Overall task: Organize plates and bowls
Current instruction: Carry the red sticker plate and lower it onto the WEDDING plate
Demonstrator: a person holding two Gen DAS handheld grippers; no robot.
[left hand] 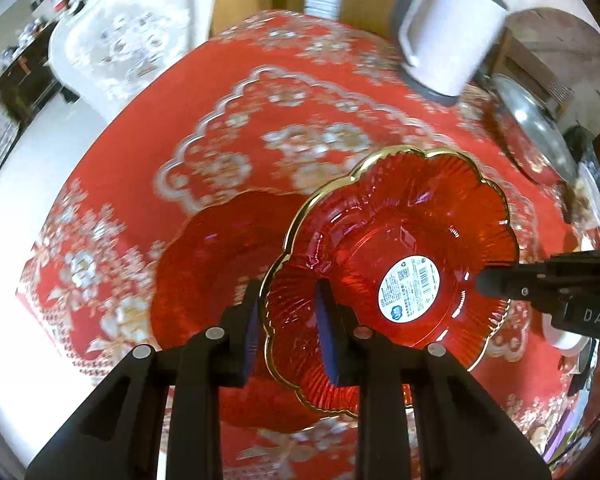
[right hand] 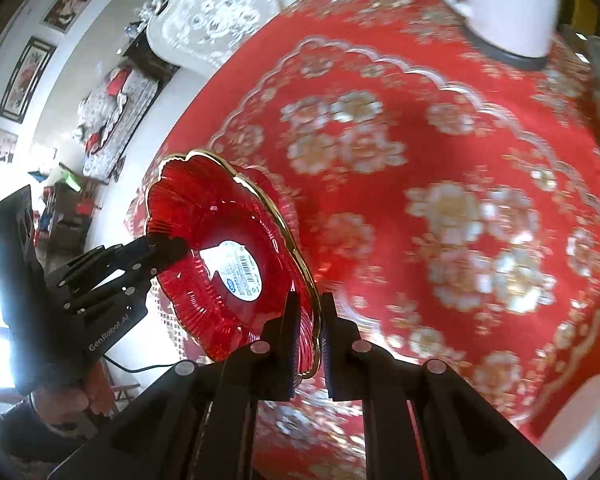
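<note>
A red translucent plate (left hand: 400, 240) with a scalloped gold rim and a round white sticker hangs tilted above the red tablecloth. My left gripper (left hand: 288, 300) is shut on its near rim. My right gripper (left hand: 485, 281) reaches in from the right and pinches the opposite rim. In the right wrist view the same plate (right hand: 204, 216) stands almost on edge, its rim between the fingers of my right gripper (right hand: 311, 308), with the left gripper (right hand: 168, 245) clamped on the far side. A second red plate (left hand: 204, 276) lies flat on the cloth under the held one.
A white jug (left hand: 448, 28) with a grey base stands at the back of the table (left hand: 260, 92), with a glass lid (left hand: 532, 132) to its right. A white dish (left hand: 564, 338) sits at the right edge. A white carved chair (left hand: 128, 36) stands behind the table. A hand (right hand: 64, 400) holds the left gripper.
</note>
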